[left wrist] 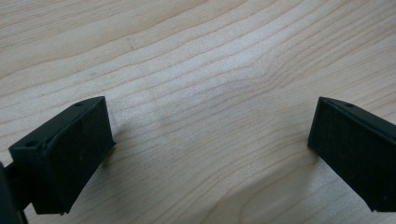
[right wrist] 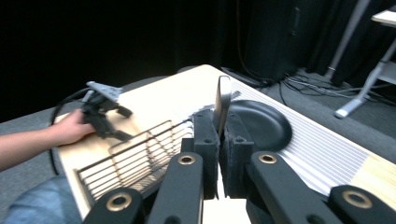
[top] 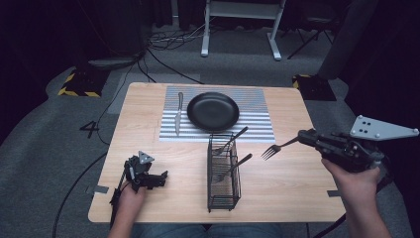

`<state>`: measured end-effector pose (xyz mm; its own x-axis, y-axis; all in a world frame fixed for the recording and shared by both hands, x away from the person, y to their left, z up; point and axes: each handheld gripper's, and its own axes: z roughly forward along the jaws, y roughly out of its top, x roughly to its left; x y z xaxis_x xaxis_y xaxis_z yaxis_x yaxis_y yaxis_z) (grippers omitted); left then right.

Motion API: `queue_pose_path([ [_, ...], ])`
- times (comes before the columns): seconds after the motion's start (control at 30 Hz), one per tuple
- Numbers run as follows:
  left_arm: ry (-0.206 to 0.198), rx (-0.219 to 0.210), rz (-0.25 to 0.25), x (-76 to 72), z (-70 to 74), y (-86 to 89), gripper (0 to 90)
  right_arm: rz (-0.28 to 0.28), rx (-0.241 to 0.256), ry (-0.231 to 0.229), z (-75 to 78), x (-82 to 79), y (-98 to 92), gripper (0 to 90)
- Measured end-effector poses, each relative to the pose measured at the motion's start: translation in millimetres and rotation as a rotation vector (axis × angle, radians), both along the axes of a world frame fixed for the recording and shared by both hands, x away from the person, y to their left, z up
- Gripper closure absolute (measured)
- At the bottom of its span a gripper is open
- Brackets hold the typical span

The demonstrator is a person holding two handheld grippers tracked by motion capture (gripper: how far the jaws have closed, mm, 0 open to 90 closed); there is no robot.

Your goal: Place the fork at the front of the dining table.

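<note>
Currently the fork (top: 277, 147) is clamped by its handle in the right claw (top: 303, 137), held in the air just right of the wire rack (top: 223, 173). Two forks (top: 232, 154) remain in the rack. Knife (top: 178, 114) is already laid left of the black plate (top: 213, 111) on the striped mat (top: 257, 106). Left claw (top: 161, 177) rests released on the counter (top: 148, 99), left of the rack. Fork placement is not yet done.

Shiny metal fork (top: 275, 148), glossy black plate (top: 213, 111), matt wood-grain table (top: 287, 188).
</note>
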<state>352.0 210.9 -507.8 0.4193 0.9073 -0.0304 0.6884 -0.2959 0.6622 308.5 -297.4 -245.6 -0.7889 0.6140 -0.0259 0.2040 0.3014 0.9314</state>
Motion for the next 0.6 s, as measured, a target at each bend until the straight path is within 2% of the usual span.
queue_pose_path([
  [0.23,0.000,0.000,0.000,0.0,0.0,0.0,0.0,-0.042,0.000,0.012,1.6,21.2,-9.2,86.1],
  [0.33,0.003,0.003,-0.005,0.7,0.2,0.1,0.0,-0.064,-0.017,0.014,2.7,29.8,-10.7,86.0],
  [0.4,0.001,0.003,-0.006,1.5,0.2,0.1,0.0,-0.084,-0.026,0.006,2.9,34.6,-10.3,86.0],
  [0.43,0.004,0.000,-0.007,1.9,0.2,0.0,0.0,-0.134,-0.060,-0.033,2.2,40.6,-6.8,86.1],
  [0.5,0.001,0.000,-0.007,2.1,0.1,0.0,0.0,-0.144,-0.069,-0.039,1.1,44.3,-5.2,86.1],
  [0.6,0.001,-0.003,-0.007,2.8,0.0,-0.1,0.0,-0.159,-0.067,-0.006,-7.5,69.3,-1.4,86.1],
])
